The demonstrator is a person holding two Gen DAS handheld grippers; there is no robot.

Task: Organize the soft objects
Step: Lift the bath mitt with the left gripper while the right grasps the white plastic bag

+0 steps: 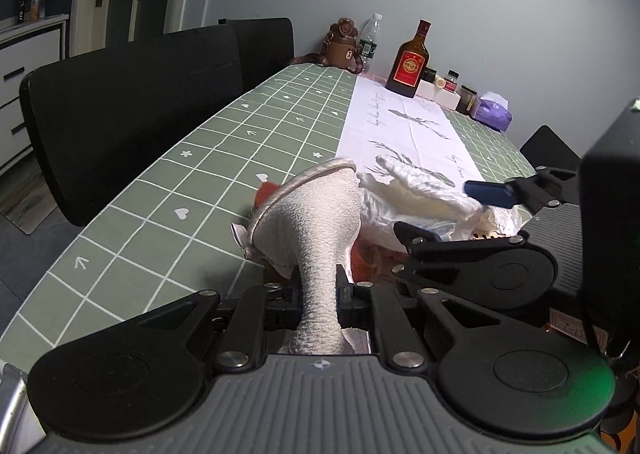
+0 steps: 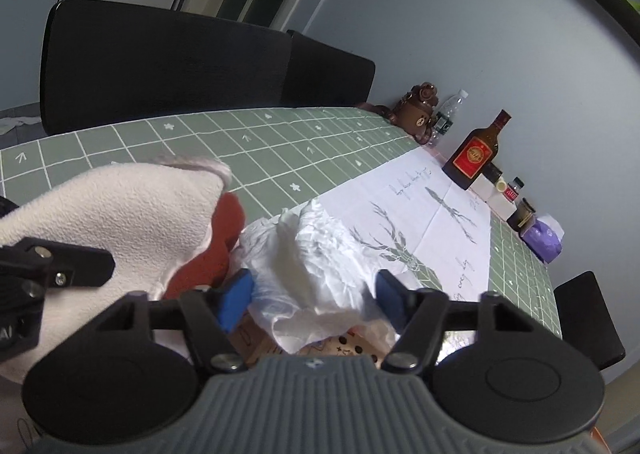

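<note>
My left gripper point(image 1: 320, 294) is shut on a bunched neck of a pale pink fleece cloth point(image 1: 312, 214), which fans out ahead of it over the green checked table point(image 1: 160, 182). A rust-red cloth point(image 2: 222, 238) lies under the fleece point(image 2: 120, 214). Beside them sits a crumpled white plastic bag point(image 2: 316, 266). My right gripper point(image 2: 314, 300) stands wide around this bag, a blue pad point(image 2: 234, 302) on either side of it. I cannot tell whether the pads press it. Under the bag shows a printed brown cardboard box point(image 2: 340, 350). In the left wrist view the right gripper point(image 1: 444, 214) straddles the bag point(image 1: 408, 194).
A white printed runner point(image 1: 400, 122) crosses the table. At the far wall end stand a brown liquor bottle point(image 1: 410, 62), a water bottle point(image 1: 370, 40), a brown bear-shaped item point(image 1: 342, 44), small jars point(image 1: 466, 98) and a purple tissue pack point(image 1: 494, 112). Black chairs point(image 1: 132, 110) line the far side.
</note>
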